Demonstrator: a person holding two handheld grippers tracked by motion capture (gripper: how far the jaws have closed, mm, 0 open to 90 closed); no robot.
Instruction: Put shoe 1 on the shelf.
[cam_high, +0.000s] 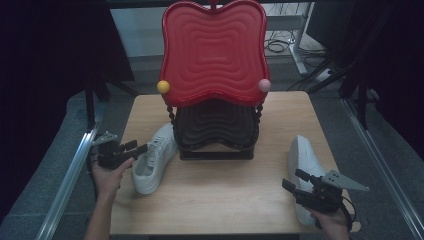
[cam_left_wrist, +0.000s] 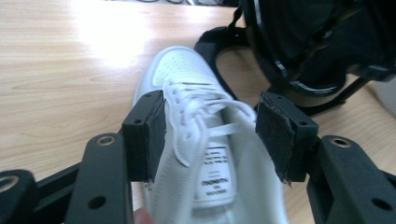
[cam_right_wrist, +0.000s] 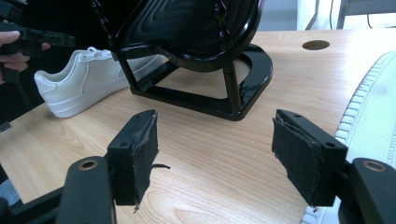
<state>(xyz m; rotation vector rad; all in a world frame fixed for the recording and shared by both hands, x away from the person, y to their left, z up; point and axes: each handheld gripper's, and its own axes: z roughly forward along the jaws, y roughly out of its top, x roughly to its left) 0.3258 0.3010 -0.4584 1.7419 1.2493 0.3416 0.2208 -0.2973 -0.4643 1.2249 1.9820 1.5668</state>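
Left shoe (cam_high: 154, 160): white sneaker, upright on its sole at the tabletop's (cam_high: 220, 200) left side, toe pointing toward the black lower tier of the rack (cam_high: 215, 127) and just beside its base. Heel end faces the person.

Left gripper (cam_high: 141, 148): jaws spread, straddling the shoe's throat. In the left gripper view the two pads (cam_left_wrist: 150, 135) stand either side of the laces (cam_left_wrist: 196, 109) and the tongue label; the near pad looks to be touching or just off the upper, the far one apart from it (not closed on it yet, as far as I can judge).

Step in hand, as I read it: taking hold of this shoe, probably for the rack.

To do it well:
- Settle the pads lower, onto the firm side walls, not the laces, which would slip and bunch.
- Centre the shoe between the jaws before closing, so it does not twist.
- Close gently; the upper is soft and will give.
- Lift heel first and level, clear of the rack base.

Right shoe (cam_high: 304, 165): lying on its side at the right, sole toward the edge, well apart from the first. Right gripper (cam_high: 295, 180) hovers beside it, jaws wide open on nothing, bare tabletop between them.

Red upper tier (cam_high: 214, 50) stands empty above.
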